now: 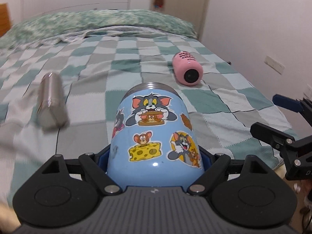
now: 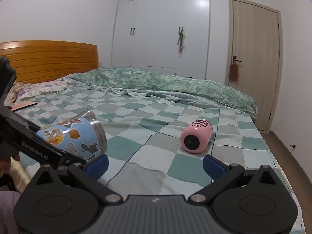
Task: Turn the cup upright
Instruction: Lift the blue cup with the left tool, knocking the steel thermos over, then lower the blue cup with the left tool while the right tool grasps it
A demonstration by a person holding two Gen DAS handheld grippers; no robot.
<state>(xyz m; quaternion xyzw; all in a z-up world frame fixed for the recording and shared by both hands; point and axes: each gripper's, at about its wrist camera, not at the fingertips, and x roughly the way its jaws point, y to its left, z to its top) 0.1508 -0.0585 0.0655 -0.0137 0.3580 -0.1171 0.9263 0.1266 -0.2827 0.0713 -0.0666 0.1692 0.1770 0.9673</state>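
Note:
My left gripper (image 1: 156, 159) is shut on a light blue cup (image 1: 154, 134) with cartoon cat and mouse stickers and a steel rim. It holds the cup on its side just above the checked bedspread, rim pointing away. The same cup (image 2: 78, 136) shows at the left of the right wrist view, held by the left gripper's black arm. A pink cup (image 1: 186, 68) lies on its side further out to the right, its dark end facing me; it also shows in the right wrist view (image 2: 196, 138). My right gripper (image 2: 155, 164) is open and empty, short of the pink cup.
A silver cup (image 1: 51, 101), blurred, lies on its side at the left of the bed. A green folded quilt (image 2: 156, 85) runs across the far side. A wooden headboard (image 2: 48, 58) stands at left, a wardrobe and door behind. The bed's right edge (image 2: 273, 156) drops to the floor.

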